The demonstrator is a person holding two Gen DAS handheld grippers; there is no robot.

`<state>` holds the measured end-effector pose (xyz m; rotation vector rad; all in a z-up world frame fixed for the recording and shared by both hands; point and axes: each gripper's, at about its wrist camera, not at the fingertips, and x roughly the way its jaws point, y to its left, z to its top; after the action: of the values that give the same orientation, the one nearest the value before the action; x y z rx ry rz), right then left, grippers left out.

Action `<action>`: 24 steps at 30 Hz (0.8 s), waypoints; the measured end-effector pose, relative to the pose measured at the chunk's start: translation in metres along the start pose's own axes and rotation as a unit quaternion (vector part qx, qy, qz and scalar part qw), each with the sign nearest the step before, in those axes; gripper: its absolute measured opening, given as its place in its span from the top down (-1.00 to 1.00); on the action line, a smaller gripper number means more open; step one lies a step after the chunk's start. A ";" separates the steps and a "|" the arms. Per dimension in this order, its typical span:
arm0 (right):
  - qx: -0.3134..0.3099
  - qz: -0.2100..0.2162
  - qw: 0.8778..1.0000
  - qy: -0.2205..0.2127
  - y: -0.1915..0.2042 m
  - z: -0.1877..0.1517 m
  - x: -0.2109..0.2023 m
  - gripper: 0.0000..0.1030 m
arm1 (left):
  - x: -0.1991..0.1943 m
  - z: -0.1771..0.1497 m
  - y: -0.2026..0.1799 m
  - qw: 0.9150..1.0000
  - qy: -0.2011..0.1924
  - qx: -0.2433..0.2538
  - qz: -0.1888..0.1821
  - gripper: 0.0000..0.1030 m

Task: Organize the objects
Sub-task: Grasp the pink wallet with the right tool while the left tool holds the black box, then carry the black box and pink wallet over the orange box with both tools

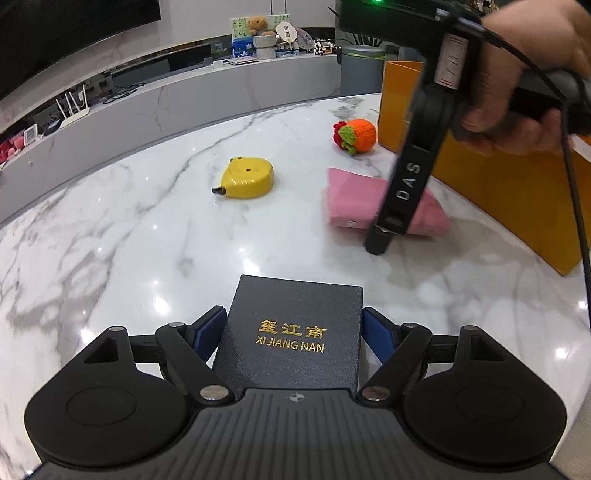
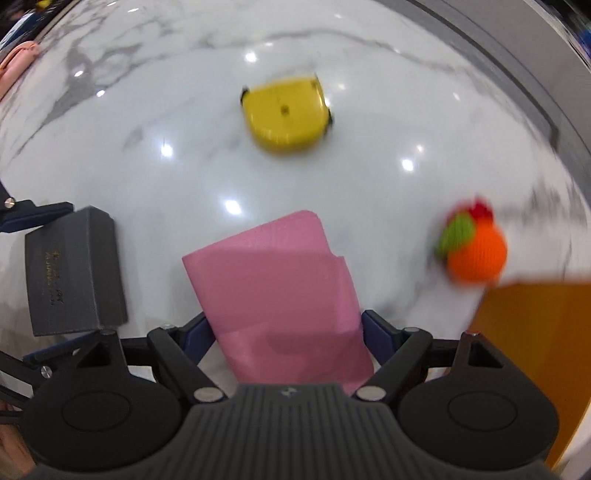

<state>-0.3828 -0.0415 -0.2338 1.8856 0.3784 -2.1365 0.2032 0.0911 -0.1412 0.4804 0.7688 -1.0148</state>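
A: I see a white marble table [image 1: 129,240]; my left tool [image 1: 294,334] at bottom centre clamps the dark box [image 1: 295,328] between its pads.

B: And the right tool [image 2: 286,334]?

A: Its blue pads sit against the pink pouch [image 2: 273,280], lower centre. The yellow tape measure [image 2: 286,112] lies upper centre, the crocheted orange [image 2: 476,254] at right.

A glossy white marble table [image 1: 147,236] with grey veins fills the foreground, and small ceiling lights reflect on it as bright spots. Behind it runs a long, low grey cabinet [image 1: 207,92], which carries a white router [image 1: 74,107], a teddy bear [image 1: 258,25] and small ornaments. Above the cabinet hangs a big dark screen [image 1: 74,33].
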 end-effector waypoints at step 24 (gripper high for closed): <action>0.019 -0.003 1.000 -0.017 0.049 -0.063 -0.018 -0.61 | -0.025 -0.013 -0.001 0.998 -0.021 -0.062 0.005 -0.76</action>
<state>-0.3047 -0.0642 -0.2249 1.8679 0.3391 -2.1917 0.1907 0.1134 -0.1308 0.3546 0.7858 -0.9580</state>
